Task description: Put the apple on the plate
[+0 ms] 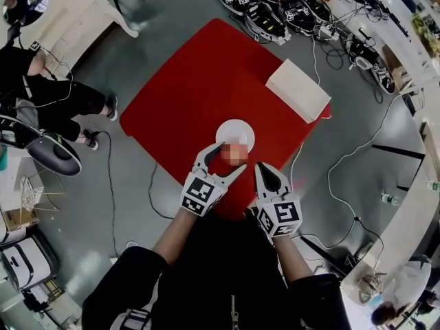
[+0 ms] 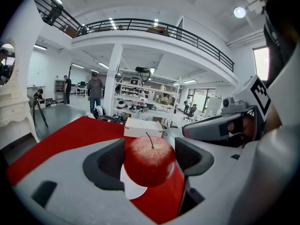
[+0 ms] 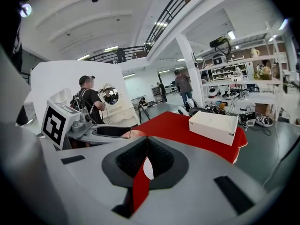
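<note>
Left gripper [image 1: 225, 158], carrying. I am clamping the red apple [image 2: 149, 161] between both ribbed pads, stem up, with the grip falling across its widest part. I am holding it over the near rim of the white plate [image 1: 235, 130], whose disc is showing below and behind the fruit in the left gripper view. I cannot tell whether the apple is touching the plate or hanging just above it.

Right gripper [image 3: 146, 157], idle. Its jaws are pressed together on nothing, and I am holding it just beside the left one, on the side nearer my body.

Step in hand, as I judge it. I am aiming to carry the apple a little further toward the plate's centre and lower it until it rests. Only then should the jaws part, and slowly, since a round fruit set near a rim tends to roll off.

Room for moving. The plate is sitting near the close edge of the red table [image 1: 185, 95], with bare cloth to its left and beyond it. The white box [image 1: 298, 90] is lying well apart at the far right corner.
</note>
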Demonstrator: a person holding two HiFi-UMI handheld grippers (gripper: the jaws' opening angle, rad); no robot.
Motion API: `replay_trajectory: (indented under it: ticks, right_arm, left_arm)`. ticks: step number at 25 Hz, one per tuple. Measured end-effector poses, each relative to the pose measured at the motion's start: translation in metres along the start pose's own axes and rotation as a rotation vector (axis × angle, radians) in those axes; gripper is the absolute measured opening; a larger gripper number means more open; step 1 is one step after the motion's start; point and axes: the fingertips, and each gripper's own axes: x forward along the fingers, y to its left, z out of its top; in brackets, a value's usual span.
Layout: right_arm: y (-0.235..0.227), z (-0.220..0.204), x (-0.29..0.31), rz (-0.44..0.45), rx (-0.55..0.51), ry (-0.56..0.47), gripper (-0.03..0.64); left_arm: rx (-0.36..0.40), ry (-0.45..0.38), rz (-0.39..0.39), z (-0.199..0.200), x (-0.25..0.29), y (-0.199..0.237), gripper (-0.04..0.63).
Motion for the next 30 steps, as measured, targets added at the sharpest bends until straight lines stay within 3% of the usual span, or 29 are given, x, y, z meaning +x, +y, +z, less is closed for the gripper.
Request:
replay_trajectory:
  ticks: [9,17,25,30]
  right_arm:
    - [-0.002,-0.012,0.004,-0.019,0.013,0.032,0.011]
    - [-0.003,-0.020,0.006,-0.041,0.019,0.054,0.011]
    - [-0.008,-0.035,0.009,-0.067,0.039,0.083,0.011]
    - [-0.008,-0.049,0.008,-0.085,0.065,0.113,0.011]
  left_arm:
    - [0.009,-0.020,-0.010,-0.007,0.015,0.013,0.337]
    - [-0.033,-0.009,-0.011,-0.023,0.026,0.029,0.337]
    - [0.012,0.023,-0.003,-0.055,0.048,0.047,0.337]
    - [0.078,0.056,-0.001,-0.079,0.070,0.056,0.337]
